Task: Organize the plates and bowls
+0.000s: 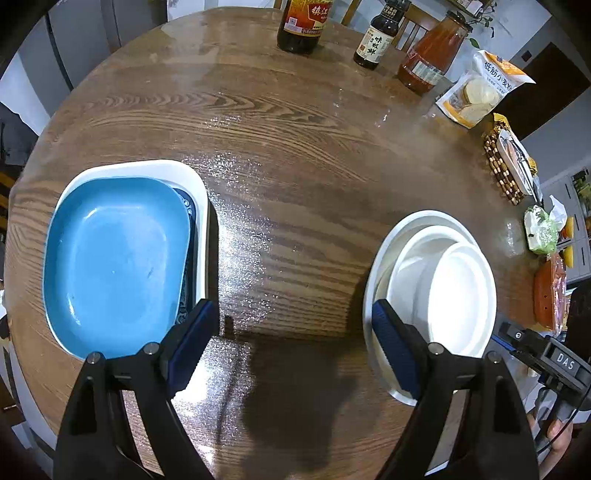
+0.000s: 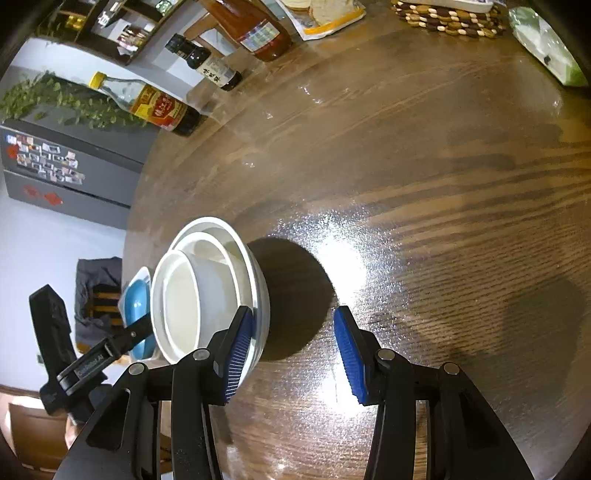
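Round wooden table point(image 1: 295, 155), glossy, strong glare near centre.

Left gripper point(image 1: 291, 343): fingers spread wide, pointing steeply down over bare wood. Nothing between the blue pads. It sits between the two stacks, touching neither as far as the left wrist view shows.

Plate stack point(image 1: 125, 254), left of that gripper: blue plate on top, a dark patterned plate edge showing beneath it, both inside a white rectangular dish.

Bowl stack point(image 1: 428, 291), right of the left gripper: white bowls nested, the smallest tipped toward the right side of the larger ones.

Right gripper point(image 2: 293, 343): fingers partly open, empty, over bare table just right of the bowl stack. Its left pad overlaps the outer bowl's rim in the right wrist view; contact cannot be told.

Far edge of the table: dark vinegar bottle point(image 1: 303, 26), small soy-type bottle point(image 1: 376, 40), orange sauce bottle point(image 1: 432, 55), flour bag point(image 1: 480, 88), beaded trivet point(image 1: 502, 170).
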`<state>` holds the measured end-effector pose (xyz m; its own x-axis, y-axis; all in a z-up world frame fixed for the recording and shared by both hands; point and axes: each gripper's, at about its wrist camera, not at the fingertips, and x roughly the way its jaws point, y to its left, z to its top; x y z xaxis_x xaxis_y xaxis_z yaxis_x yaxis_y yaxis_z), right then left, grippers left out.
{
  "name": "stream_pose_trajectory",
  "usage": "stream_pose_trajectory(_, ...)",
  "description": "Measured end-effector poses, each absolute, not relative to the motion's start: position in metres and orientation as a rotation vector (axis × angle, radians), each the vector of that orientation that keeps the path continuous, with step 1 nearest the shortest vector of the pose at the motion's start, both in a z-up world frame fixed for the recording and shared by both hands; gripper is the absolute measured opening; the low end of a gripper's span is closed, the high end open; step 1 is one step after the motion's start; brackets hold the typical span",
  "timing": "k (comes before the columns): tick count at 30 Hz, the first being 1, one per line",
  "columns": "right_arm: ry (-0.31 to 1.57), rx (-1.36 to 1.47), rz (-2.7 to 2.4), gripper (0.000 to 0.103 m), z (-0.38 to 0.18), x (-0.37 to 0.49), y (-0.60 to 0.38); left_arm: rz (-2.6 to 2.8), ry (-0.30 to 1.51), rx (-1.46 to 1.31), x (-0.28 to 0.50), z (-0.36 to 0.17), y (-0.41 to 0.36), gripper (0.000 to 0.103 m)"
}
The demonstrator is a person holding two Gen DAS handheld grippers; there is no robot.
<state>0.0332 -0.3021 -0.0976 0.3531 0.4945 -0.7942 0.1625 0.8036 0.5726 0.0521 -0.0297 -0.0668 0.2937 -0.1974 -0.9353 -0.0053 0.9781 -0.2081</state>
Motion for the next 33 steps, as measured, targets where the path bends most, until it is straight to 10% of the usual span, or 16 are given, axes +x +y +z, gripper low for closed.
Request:
stream_pose_trajectory(13,1.214,0.603,0.216,0.047,-0.102,0.039,-0.294,-0.125,1.270,-0.126,0.056,-0.076,-0.041,0.082)
stream_pose_trajectory(22,1.168,0.546,0.215,0.047,-0.099,0.035,-0.290,-0.155,1.219,-0.098,0.053,-0.070,-0.054,0.055)
stream_pose_trajectory(33,1.148,0.457,0.269,0.019,-0.087,0.037,-0.277,-0.213,1.186,0.001,0.052,-0.066,-0.078,0.013)
